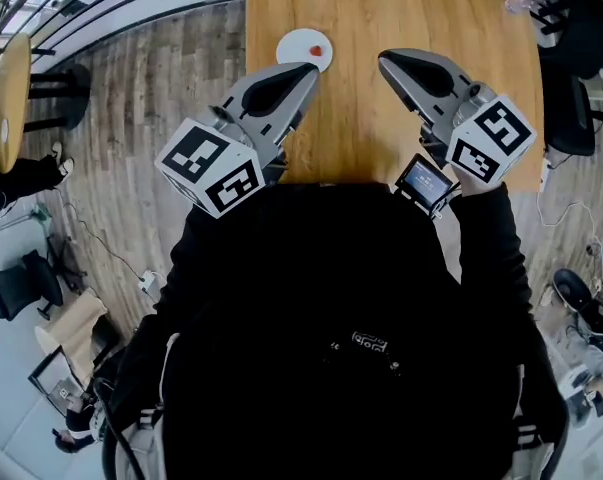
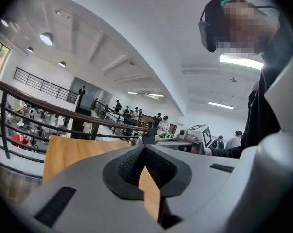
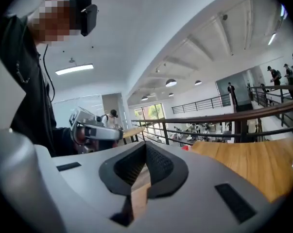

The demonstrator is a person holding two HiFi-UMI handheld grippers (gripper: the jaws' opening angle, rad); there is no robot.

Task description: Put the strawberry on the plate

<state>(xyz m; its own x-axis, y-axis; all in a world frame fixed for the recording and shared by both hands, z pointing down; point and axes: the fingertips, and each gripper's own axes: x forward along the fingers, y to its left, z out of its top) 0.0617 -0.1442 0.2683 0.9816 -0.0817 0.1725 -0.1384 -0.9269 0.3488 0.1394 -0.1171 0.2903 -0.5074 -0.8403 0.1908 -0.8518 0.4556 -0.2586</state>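
Note:
A small red strawberry (image 1: 317, 50) lies on the right part of a white round plate (image 1: 299, 42) at the far left of the long wooden table (image 1: 401, 28). My left gripper (image 1: 307, 69) hangs just on the near side of the plate, its tip close to the rim, shut with nothing in it. My right gripper (image 1: 385, 61) is to the right of the plate over bare wood, also shut and empty. In the left gripper view, the left gripper (image 2: 145, 147) points almost level across the table. The right gripper (image 3: 146, 143) does the same in its own view, and its jaws hold nothing.
The table's left edge runs just left of the plate, with wood floor and a railing (image 1: 101, 8) beyond. A crumpled clear thing (image 1: 518, 3) lies at the table's far right. Dark chairs (image 1: 571, 108) stand along the right side. A round wooden table (image 1: 9, 98) is far left.

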